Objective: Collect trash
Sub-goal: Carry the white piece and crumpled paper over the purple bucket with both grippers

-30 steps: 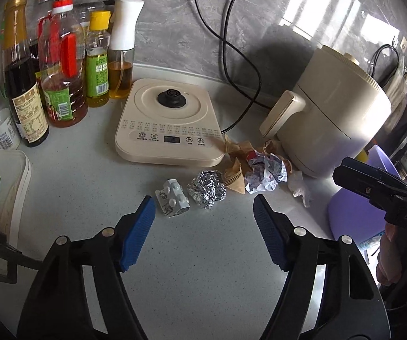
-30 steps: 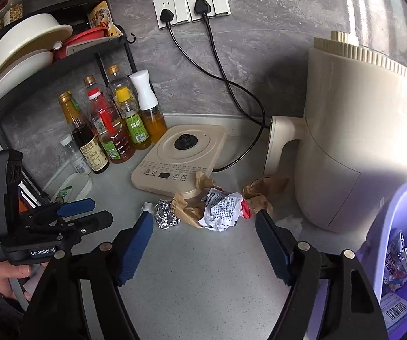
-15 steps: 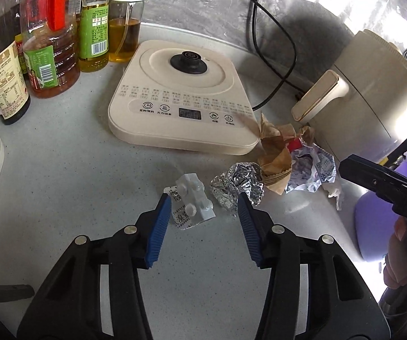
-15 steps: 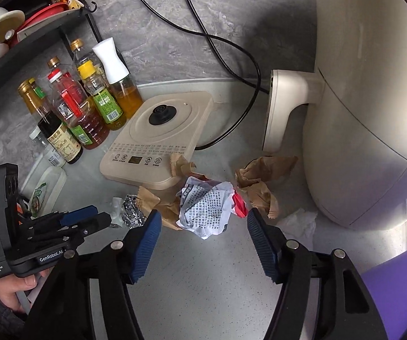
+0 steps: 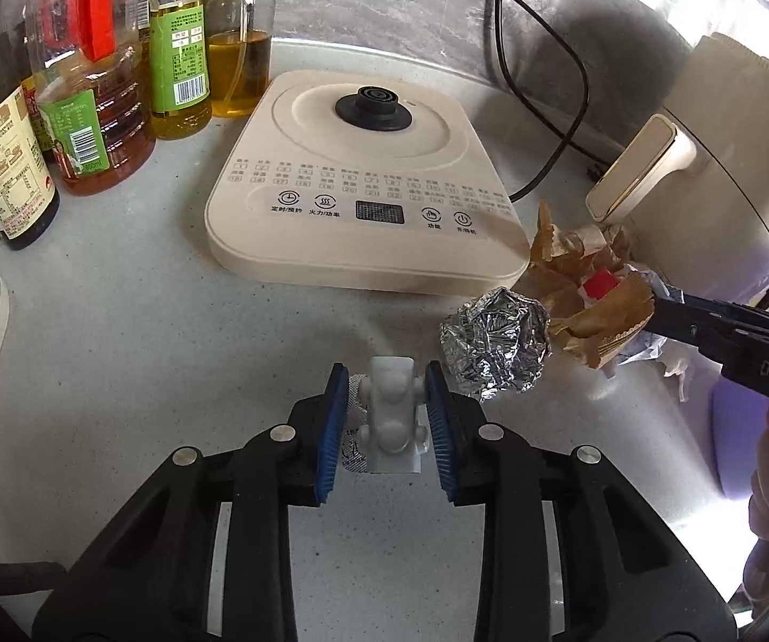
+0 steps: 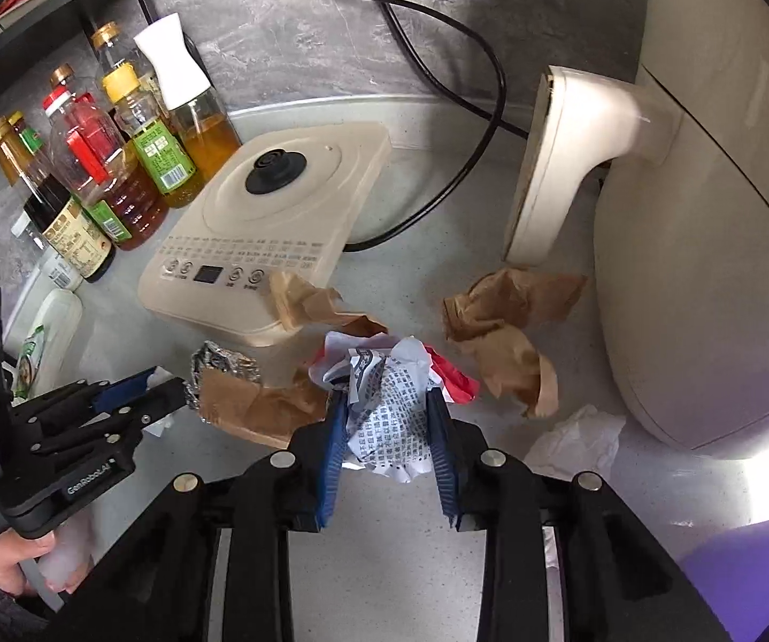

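- A white plastic blister pack [image 5: 391, 417] is pinched between the blue pads of the left gripper [image 5: 386, 417], lying on the grey countertop [image 5: 133, 353].
- The long axis of the pack is seen running along the fingers, away from the camera, with its narrower end pointed toward the cream induction base [image 5: 363, 182].
- A ball of crumpled foil [image 5: 497, 345] is found just beside the left gripper's right-hand pad, on the countertop.
- A crumpled printed paper [image 6: 390, 406] is clamped between the pads of the right gripper [image 6: 387, 417]; the paper is squeezed narrow, so that its longer dimension is set along the fingers, and its ragged top is pointed toward the induction base.
- A red scrap [image 6: 454, 380] is seen touching the paper's right side.
- Crumpled brown paper [image 6: 507, 326] is left on the countertop near the handle of the cream air fryer [image 6: 705, 246], and a second brown piece [image 6: 256, 401] is lying between the two grippers.
- A white tissue [image 6: 577, 438] is resting by the fryer's base.
- Oil and sauce bottles [image 5: 90, 101] are stood upright left of the induction base.
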